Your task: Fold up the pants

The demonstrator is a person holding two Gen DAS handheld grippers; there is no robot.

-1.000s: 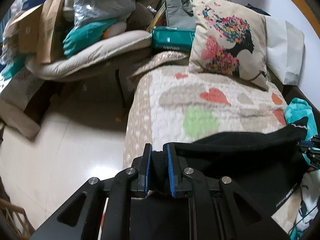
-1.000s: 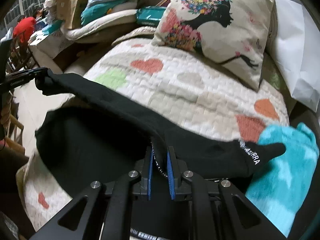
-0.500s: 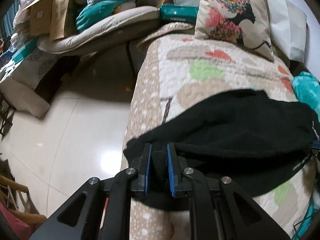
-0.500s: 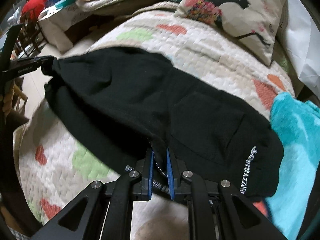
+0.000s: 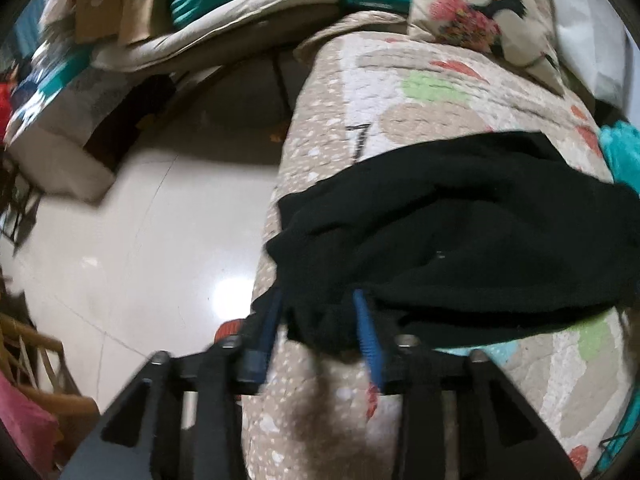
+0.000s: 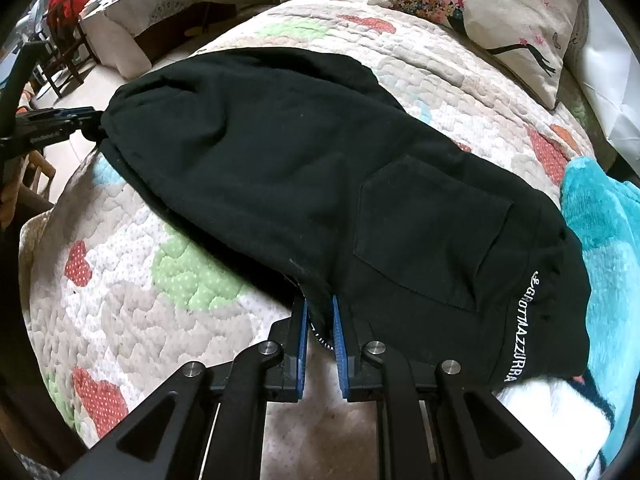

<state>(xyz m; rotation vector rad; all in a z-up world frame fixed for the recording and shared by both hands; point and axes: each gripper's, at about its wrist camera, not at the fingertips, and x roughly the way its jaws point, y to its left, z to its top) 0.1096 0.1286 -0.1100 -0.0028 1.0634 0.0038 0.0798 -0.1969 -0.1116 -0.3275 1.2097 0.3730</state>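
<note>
The black pants (image 6: pixel 304 168) lie folded across the heart-patterned quilt (image 6: pixel 132 320), with a back pocket and white lettering facing up. In the left wrist view the pants (image 5: pixel 460 232) lie at the bed's left edge. My left gripper (image 5: pixel 318 300) has its jaws spread apart, with the pants' edge loose between the blue pads. It also shows in the right wrist view (image 6: pixel 86 122) at the pants' far left end. My right gripper (image 6: pixel 320 308) has its jaws slightly apart around the pants' near edge.
A floral pillow (image 6: pixel 492 12) and white pillow (image 6: pixel 612 92) lie at the head of the bed. A teal blanket (image 6: pixel 600 240) lies right of the pants. Shiny floor (image 5: pixel 140 240) lies left of the bed, with clutter and boxes (image 5: pixel 120 8) beyond.
Both grippers lowered the lifted pants flat onto the quilt. The left gripper opened wide and the right one loosened, both having been shut on the fabric.
</note>
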